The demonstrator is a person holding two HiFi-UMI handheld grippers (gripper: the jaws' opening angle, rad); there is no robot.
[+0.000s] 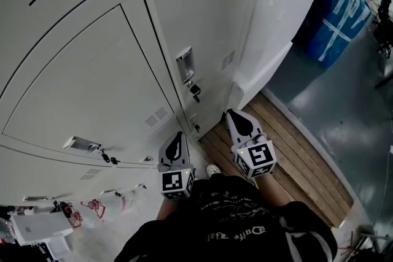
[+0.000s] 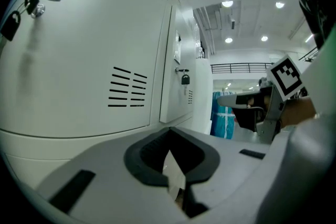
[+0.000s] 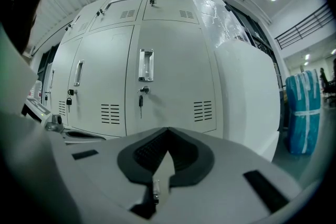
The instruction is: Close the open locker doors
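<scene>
The pale grey lockers fill the left of the head view. The right-hand door has a metal handle with keys hanging below it. That door faces me in the right gripper view and lies flush with its frame. The doors I can see look closed. My left gripper hovers just short of the lower lockers, jaws shut and empty. My right gripper is beside it near the locker corner, also shut with nothing in it.
A tall white cabinet stands against the lockers' right end. A blue wrapped bundle lies beyond it. A wooden pallet runs along the floor under my right gripper. A white box and a plastic bottle lie at the lower left.
</scene>
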